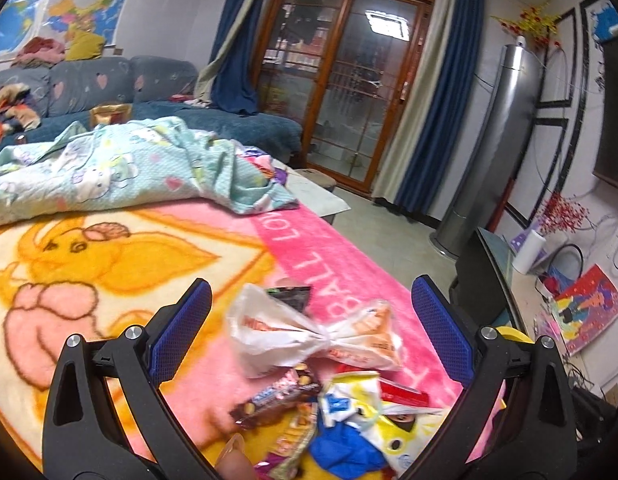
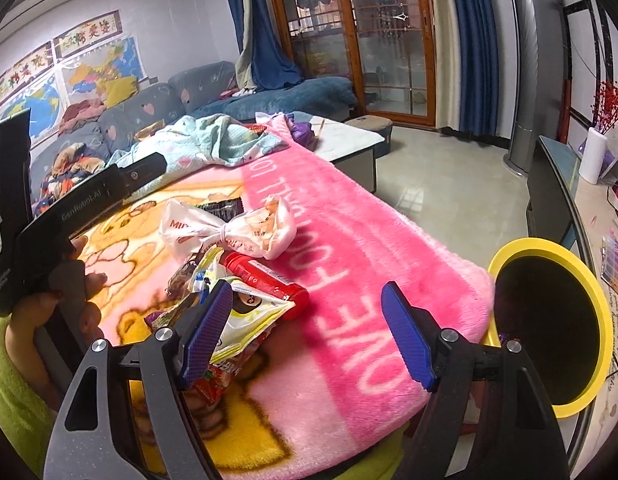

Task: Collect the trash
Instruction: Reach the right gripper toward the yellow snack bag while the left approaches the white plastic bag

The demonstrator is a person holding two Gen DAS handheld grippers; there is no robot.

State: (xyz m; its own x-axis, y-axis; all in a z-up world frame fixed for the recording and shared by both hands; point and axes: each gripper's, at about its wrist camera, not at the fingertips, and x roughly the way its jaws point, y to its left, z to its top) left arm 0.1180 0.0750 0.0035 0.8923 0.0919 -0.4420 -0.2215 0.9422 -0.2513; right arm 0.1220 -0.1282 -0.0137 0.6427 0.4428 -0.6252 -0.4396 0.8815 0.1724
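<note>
A pile of trash lies on the pink and yellow blanket (image 1: 109,264): a white knotted plastic bag (image 1: 293,332), a brown candy bar wrapper (image 1: 277,400), a yellow-white packet (image 1: 369,412) and a red tube (image 2: 265,280). My left gripper (image 1: 312,284) is open and hangs over the pile, with the white bag lying between its blue pads, untouched. My right gripper (image 2: 307,286) is open too, with nothing between its pads. Its left pad (image 2: 207,332) stands just in front of the yellow-white packet (image 2: 253,312). The white bag (image 2: 225,232) lies beyond the tube.
A black bin with a yellow rim (image 2: 549,328) stands off the blanket's right edge. A light blue patterned cloth (image 1: 121,168) is bunched at the far end. A person's hand (image 2: 85,280) grips the left tool's handle. A sofa (image 1: 109,84) and a low cabinet (image 2: 557,200) flank the area.
</note>
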